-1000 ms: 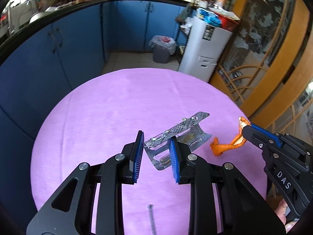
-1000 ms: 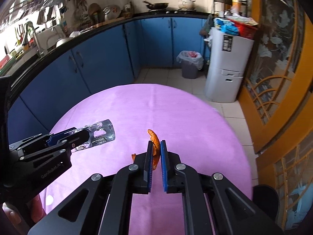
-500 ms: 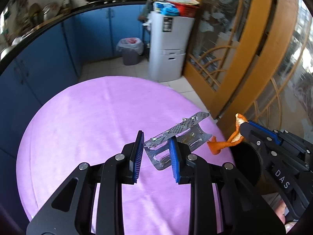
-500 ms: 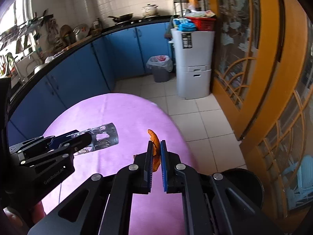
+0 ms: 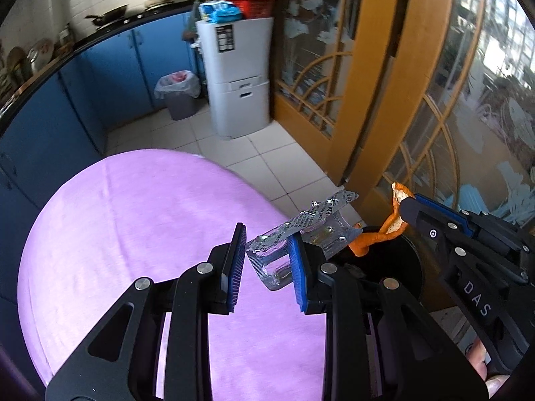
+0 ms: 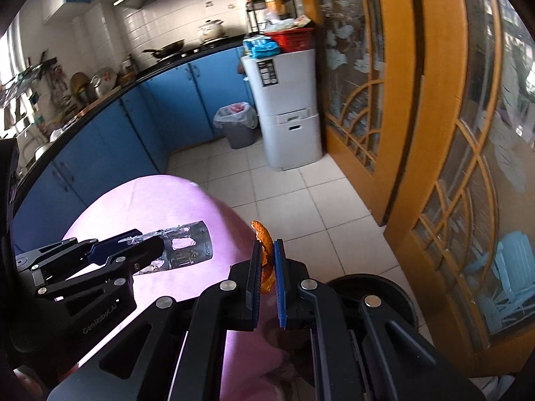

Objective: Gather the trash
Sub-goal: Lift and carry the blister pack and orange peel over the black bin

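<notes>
The round surface (image 5: 140, 234) carries a purple cloth. A black round bin (image 6: 384, 295) stands on the tiled floor just beside its edge; the interior is too dark to read. The left gripper (image 5: 267, 267) is partly closed, its blue pads clamping a crumpled silver blister pack (image 5: 307, 227) above the surface edge. The right gripper (image 6: 266, 269) is fully closed on a strip of orange peel (image 6: 264, 237), which projects above the pads. In the left wrist view the peel appears to hang over the bin.
</notes>
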Available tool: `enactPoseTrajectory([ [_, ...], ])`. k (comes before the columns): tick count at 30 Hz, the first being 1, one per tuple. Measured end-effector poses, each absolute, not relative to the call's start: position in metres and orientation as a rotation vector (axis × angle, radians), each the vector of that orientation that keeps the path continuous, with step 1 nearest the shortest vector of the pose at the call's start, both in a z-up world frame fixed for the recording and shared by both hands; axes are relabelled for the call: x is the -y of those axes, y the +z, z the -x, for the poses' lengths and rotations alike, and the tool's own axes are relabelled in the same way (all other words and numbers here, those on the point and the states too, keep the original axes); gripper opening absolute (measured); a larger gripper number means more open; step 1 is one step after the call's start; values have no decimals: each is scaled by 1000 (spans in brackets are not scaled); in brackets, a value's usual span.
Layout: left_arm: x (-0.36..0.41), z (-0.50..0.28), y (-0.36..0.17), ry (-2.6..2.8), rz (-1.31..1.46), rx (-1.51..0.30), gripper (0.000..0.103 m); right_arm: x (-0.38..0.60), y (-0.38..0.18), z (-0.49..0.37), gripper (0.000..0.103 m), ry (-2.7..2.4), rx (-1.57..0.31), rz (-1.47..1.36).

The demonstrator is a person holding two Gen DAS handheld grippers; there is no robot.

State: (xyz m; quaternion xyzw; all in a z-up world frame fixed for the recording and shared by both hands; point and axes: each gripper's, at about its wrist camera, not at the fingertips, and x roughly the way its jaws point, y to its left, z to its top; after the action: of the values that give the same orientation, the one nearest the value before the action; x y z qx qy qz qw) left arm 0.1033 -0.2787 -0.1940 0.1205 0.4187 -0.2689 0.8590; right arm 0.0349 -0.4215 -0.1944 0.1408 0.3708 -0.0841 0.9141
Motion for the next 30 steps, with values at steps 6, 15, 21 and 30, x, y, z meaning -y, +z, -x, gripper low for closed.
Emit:
enactPoseTrajectory([
  [6,312,-95,-196,-607,-288,-878,27,451,-200,-21,8,-219,-766,-325],
  [15,351,-83,-200,-653,-338,-881,27,483,-219,-10,8,-265,-817,-352],
  [21,368,-78,-202,-669,-356,-884,27,500,-228,-3,11,-265,-829,-390],
  [30,389,-71,-204,-695,-378,-884,27,517,-235,7,11,-341,-843,-390],
])
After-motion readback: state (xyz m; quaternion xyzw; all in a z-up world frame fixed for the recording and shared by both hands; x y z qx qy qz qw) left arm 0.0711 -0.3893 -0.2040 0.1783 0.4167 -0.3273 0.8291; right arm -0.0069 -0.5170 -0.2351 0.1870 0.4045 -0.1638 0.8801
